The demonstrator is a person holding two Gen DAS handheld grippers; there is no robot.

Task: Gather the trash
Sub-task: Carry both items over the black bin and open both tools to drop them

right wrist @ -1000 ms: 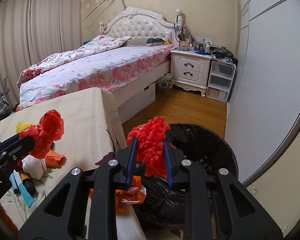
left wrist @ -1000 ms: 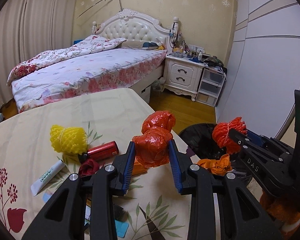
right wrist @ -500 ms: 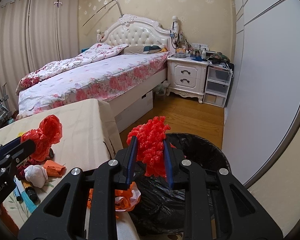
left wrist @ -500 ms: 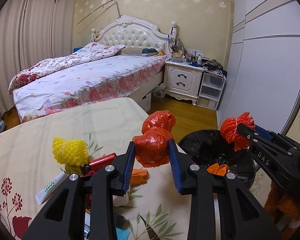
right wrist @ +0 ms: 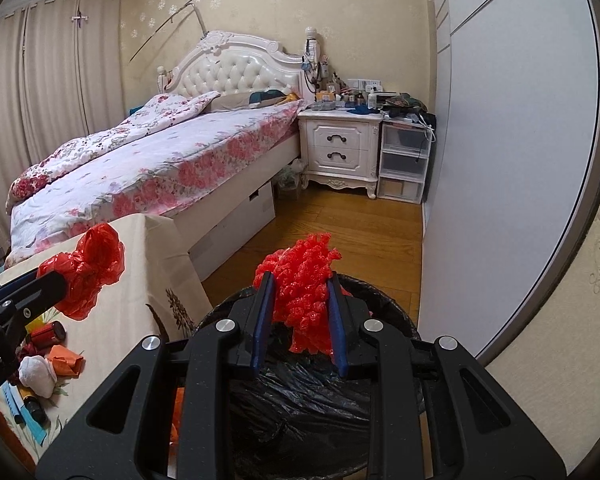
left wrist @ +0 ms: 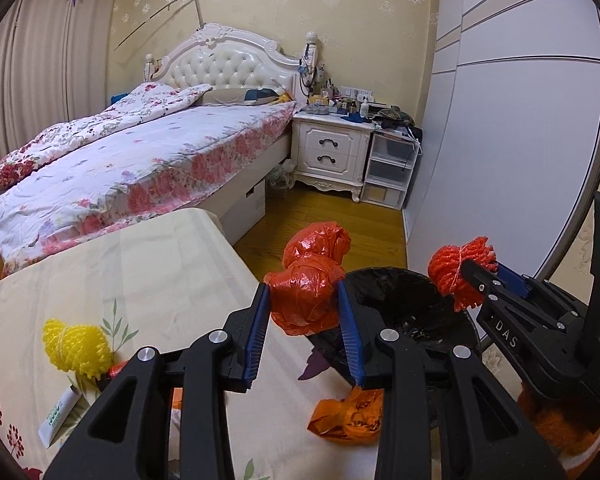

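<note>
My left gripper [left wrist: 305,308] is shut on a crumpled red plastic bag [left wrist: 312,280], held above the table's right edge. That bag [right wrist: 88,276] also shows at the left of the right wrist view. My right gripper [right wrist: 298,316] is shut on a red foam net [right wrist: 304,292] and hangs over the black-lined trash bin [right wrist: 300,396]. In the left wrist view the same red net [left wrist: 456,272] sits in the right gripper over the bin [left wrist: 396,300]. An orange bag [left wrist: 348,416] lies at the table edge beside the bin.
On the floral tablecloth [left wrist: 140,288] lie a yellow foam net [left wrist: 76,346], a white tube [left wrist: 58,414], a red can [right wrist: 46,334] and a white wad [right wrist: 38,374]. A bed [left wrist: 140,160], a nightstand [left wrist: 332,152] and a wardrobe wall [left wrist: 500,160] stand behind.
Both grippers have moved right and a little up with their loads. The red net now hangs over the bin's opening, and the red bag has left the table's middle for its right edge.
</note>
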